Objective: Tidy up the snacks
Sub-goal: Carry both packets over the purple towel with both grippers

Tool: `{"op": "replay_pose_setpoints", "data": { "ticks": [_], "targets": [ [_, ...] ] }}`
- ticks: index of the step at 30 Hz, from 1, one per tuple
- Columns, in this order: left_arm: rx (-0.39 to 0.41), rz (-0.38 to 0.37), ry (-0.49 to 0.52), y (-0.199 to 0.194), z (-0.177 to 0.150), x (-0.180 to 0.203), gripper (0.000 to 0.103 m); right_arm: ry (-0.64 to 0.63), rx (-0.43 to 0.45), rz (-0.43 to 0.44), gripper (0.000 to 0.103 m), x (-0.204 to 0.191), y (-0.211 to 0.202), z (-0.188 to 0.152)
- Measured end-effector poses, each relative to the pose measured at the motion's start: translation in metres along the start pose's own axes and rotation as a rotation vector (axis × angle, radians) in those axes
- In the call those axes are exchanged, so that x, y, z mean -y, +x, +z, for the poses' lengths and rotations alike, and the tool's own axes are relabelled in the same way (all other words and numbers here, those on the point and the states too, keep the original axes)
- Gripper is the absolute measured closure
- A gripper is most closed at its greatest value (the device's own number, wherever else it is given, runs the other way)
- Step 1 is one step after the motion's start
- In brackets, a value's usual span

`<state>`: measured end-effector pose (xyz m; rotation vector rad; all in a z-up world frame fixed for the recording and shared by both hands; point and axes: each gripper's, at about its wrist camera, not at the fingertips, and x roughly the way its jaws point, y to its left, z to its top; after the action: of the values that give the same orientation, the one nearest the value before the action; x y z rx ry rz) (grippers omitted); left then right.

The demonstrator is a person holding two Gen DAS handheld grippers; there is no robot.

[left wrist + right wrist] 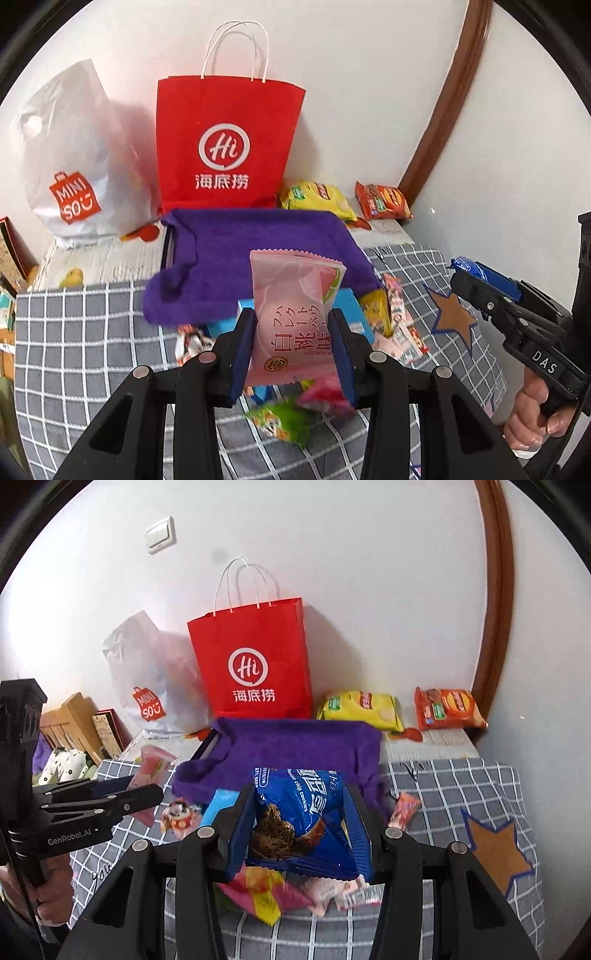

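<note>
left wrist view first: the left gripper (291,332) has its jaws pinched tight on a pink peach snack packet (291,310), which stands upright between the pads, lifted clear of the grey checked cloth (92,332). just ahead of the jaws sits the purple box (258,251), and beyond it a red paper bag (225,140) stands against the wall, a white plastic bag (74,155) to its left. a loose heap of snacks (384,321) lies under and just right of the jaws. far right, the right gripper (476,280) comes into view in a hand (532,417), a blue pack in its grip.

right wrist view now: the right gripper (301,819), jaws partly apart, is clamped on a blue cookie pack (303,812), pads pressing both sides. the purple box (295,746) is straight ahead of the jaws. behind it, to the right, lie a yellow packet (362,709) and an orange packet (447,709). left of the jaws, the left gripper (129,782) carries the pink packet (151,771).
</note>
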<state>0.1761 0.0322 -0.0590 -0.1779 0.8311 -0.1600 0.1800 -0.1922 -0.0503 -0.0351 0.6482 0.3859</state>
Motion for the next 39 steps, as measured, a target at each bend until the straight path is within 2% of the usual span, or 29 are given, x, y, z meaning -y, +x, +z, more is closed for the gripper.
{"op": "replay_pose_setpoints", "data": {
  "ticks": [15, 31, 35, 39],
  "targets": [
    [0.003, 0.033, -0.018, 0.040, 0.051, -0.027, 0.065, -0.014, 0.006, -0.011, 0.056, 0.006, 0.063, 0.046],
    [-0.036, 0.079, -0.007, 0.097, 0.089, -0.056, 0.065, -0.018, -0.013, -0.041, 0.056, 0.021, 0.143, 0.081],
    [-0.039, 0.067, -0.028, 0.114, 0.089, -0.063, 0.065, -0.009, -0.032, -0.044, 0.056, 0.026, 0.165, 0.083],
    [-0.089, 0.081, -0.034, 0.140, 0.085, -0.073, 0.065, -0.009, -0.090, -0.043, 0.056, 0.031, 0.194, 0.072]
  ]
}}
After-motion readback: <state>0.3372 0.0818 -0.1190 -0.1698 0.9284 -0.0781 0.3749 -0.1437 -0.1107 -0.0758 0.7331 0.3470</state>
